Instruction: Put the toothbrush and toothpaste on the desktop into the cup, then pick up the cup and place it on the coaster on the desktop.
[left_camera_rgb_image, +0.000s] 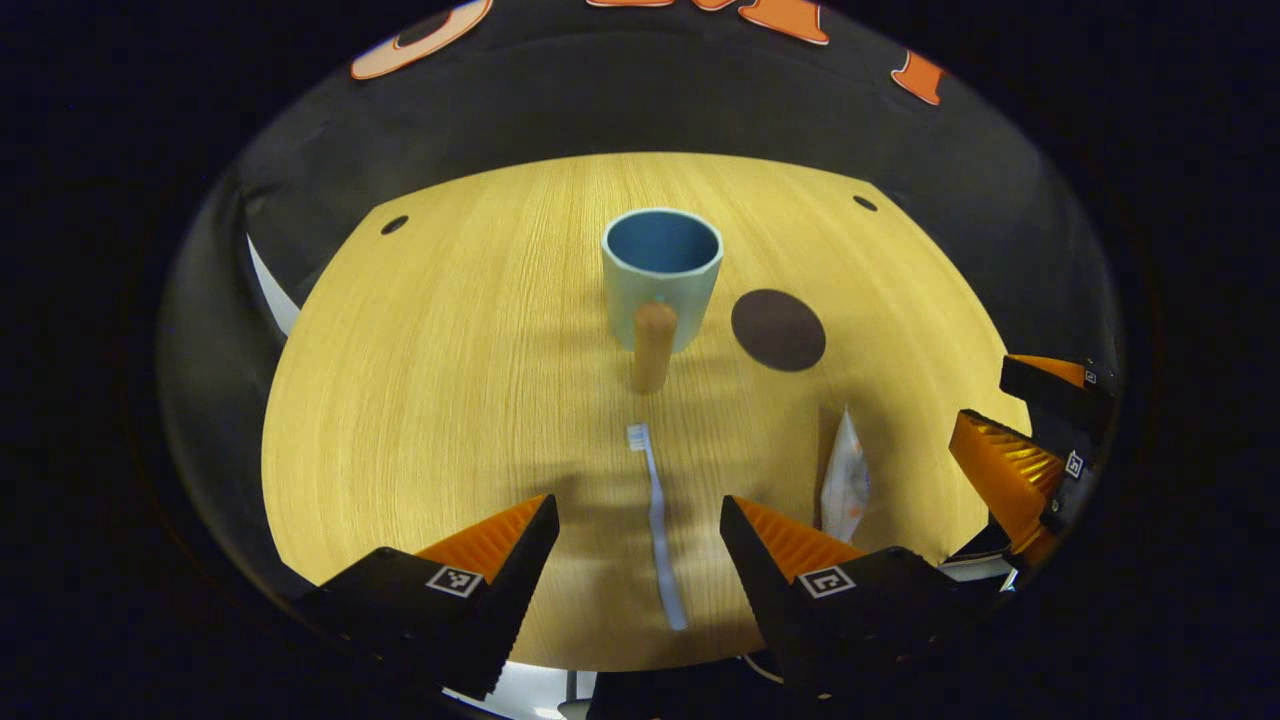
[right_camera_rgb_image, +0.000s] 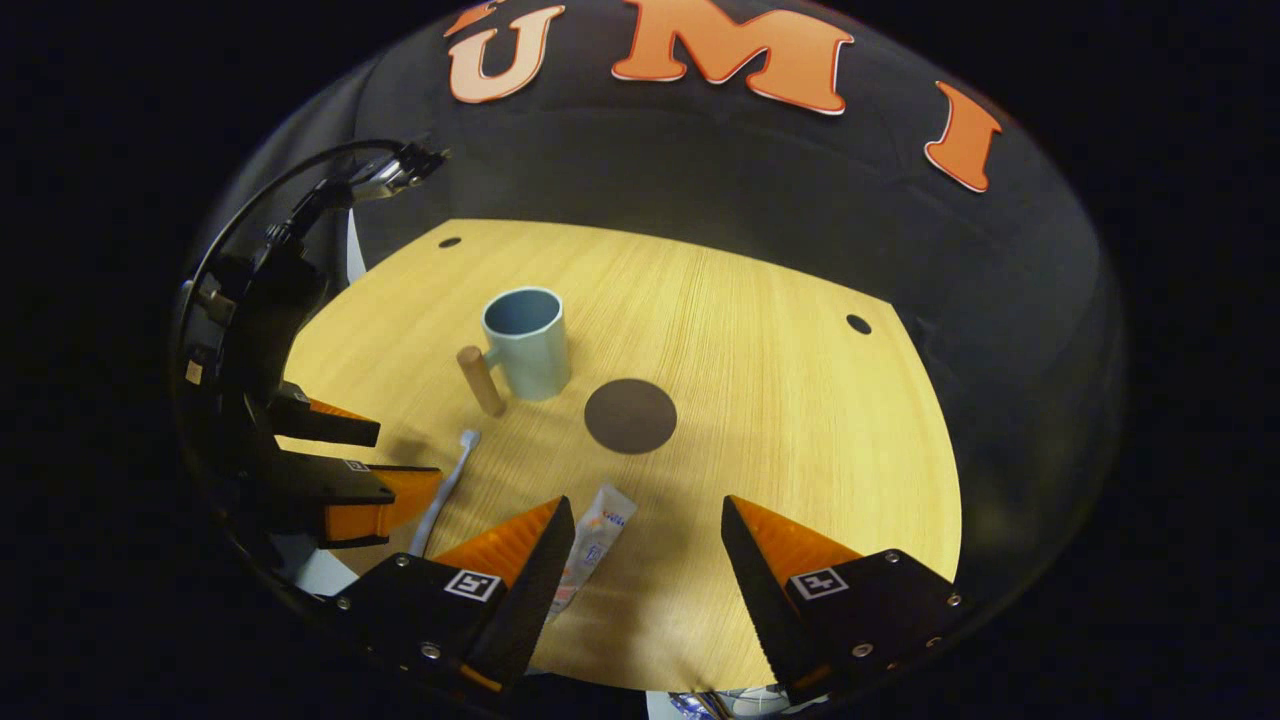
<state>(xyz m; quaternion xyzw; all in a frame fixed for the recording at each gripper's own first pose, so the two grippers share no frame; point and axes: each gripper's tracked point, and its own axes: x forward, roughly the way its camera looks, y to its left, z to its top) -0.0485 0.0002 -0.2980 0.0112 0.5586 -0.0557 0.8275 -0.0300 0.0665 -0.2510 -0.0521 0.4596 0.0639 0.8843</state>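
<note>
Cup (left_camera_rgb_image: 661, 275): upright on the table (left_camera_rgb_image: 450, 380), hollow bare, handle (left_camera_rgb_image: 654, 346) toward the camera.
Coaster (left_camera_rgb_image: 778, 329): flat just beside the cup, nothing on it.
Toothbrush (left_camera_rgb_image: 660, 520): lying on the table, between the left gripper's (left_camera_rgb_image: 640, 520) spread fingers.
Toothpaste (right_camera_rgb_image: 592, 545): flat on the table by the right gripper (right_camera_rgb_image: 645, 525).
Right gripper: fingers apart, holding nothing.

**Bright surface, dark surround**

Overhead light falls evenly on the wooden surface (left_camera_rgb_image: 450, 350), with faint striped shadows in the left gripper view. The cup (left_camera_rgb_image: 661, 275) casts little shadow. Fisheye distortion bows the surface's edges in both views. Focus is fairly sharp; the booth wall stays dim.
</note>
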